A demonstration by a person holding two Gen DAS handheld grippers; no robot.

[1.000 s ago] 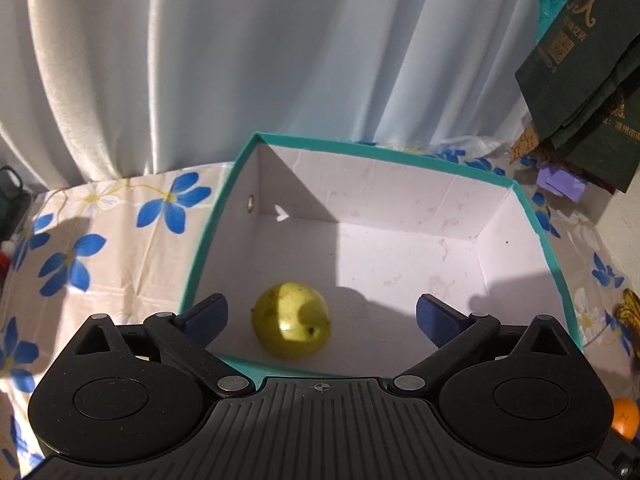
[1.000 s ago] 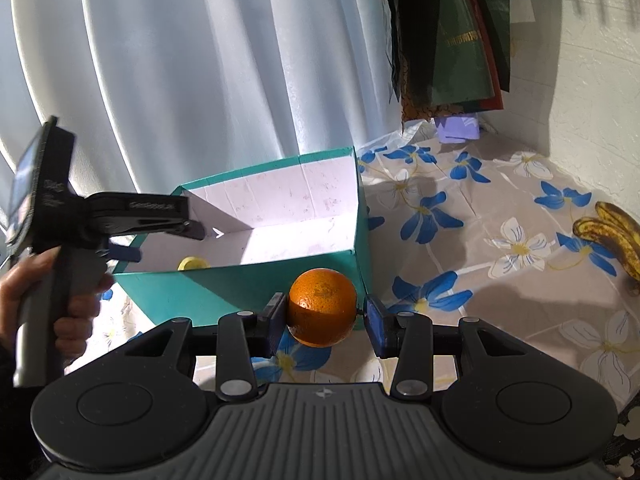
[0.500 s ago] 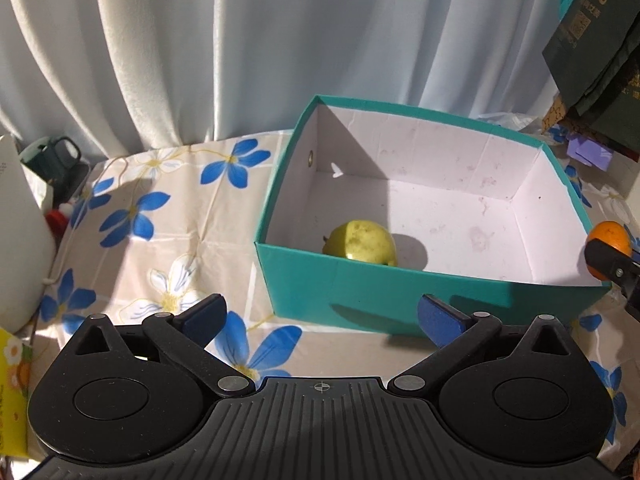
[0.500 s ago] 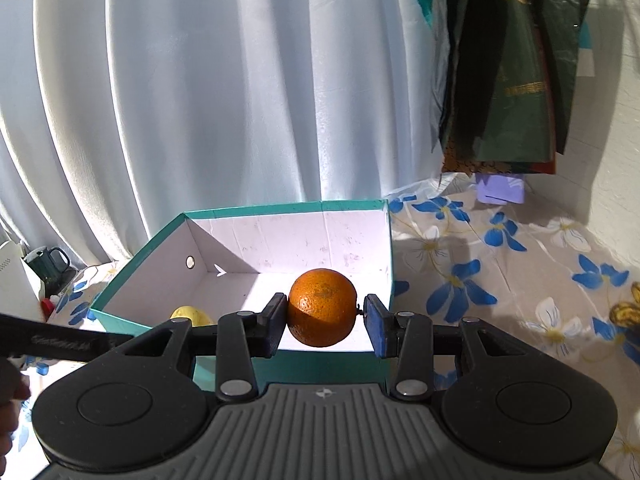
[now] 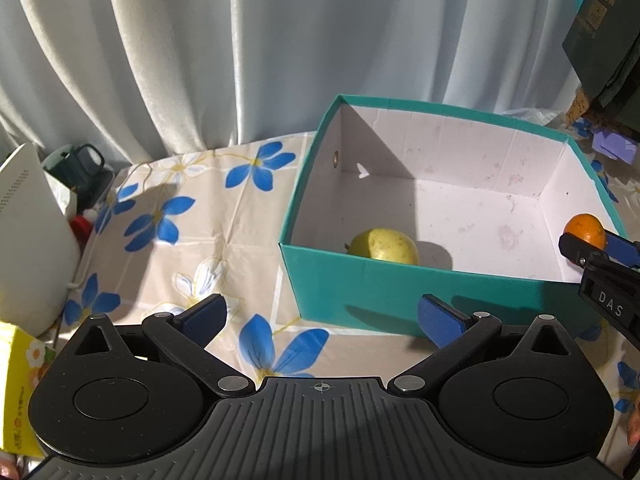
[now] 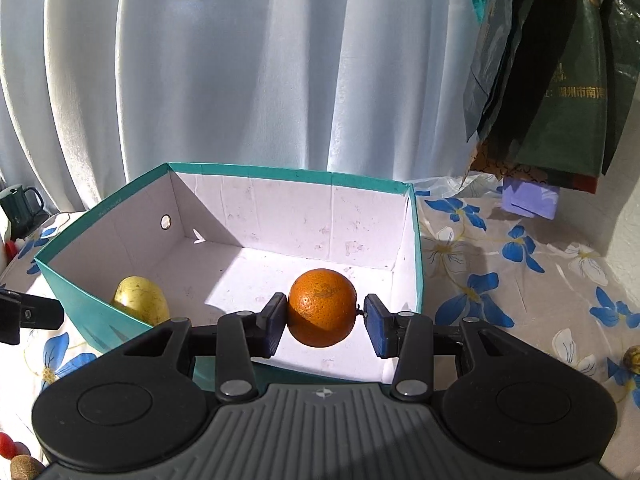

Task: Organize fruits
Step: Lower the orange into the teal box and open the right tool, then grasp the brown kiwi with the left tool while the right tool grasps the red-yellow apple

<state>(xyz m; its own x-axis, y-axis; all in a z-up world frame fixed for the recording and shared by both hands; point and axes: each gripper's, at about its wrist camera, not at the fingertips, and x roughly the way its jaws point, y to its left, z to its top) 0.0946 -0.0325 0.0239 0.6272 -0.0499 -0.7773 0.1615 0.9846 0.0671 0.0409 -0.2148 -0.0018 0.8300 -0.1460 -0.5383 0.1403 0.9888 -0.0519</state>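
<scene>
Right gripper [image 6: 322,314] pinches orange [image 6: 322,307] over teal box [image 6: 416,240], set to drop beside pear [image 6: 140,300]. Left gripper [image 5: 322,316] spread, empty, short of box.

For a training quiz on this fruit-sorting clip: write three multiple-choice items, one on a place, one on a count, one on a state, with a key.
1. Where is the yellow-green fruit?
A. On the cloth
B. Inside the teal box
C. In a gripper

2. How many fruits lie in the box?
A. One
B. Two
C. Three

3. How is the left gripper?
A. Shut on fruit
B. Shut, empty
C. Open, empty

Key: 1 B, it rests on the box floor. 2 A, the orange is in the right gripper, above the floor. 3 C, nothing sits between its spread jaws.
</scene>
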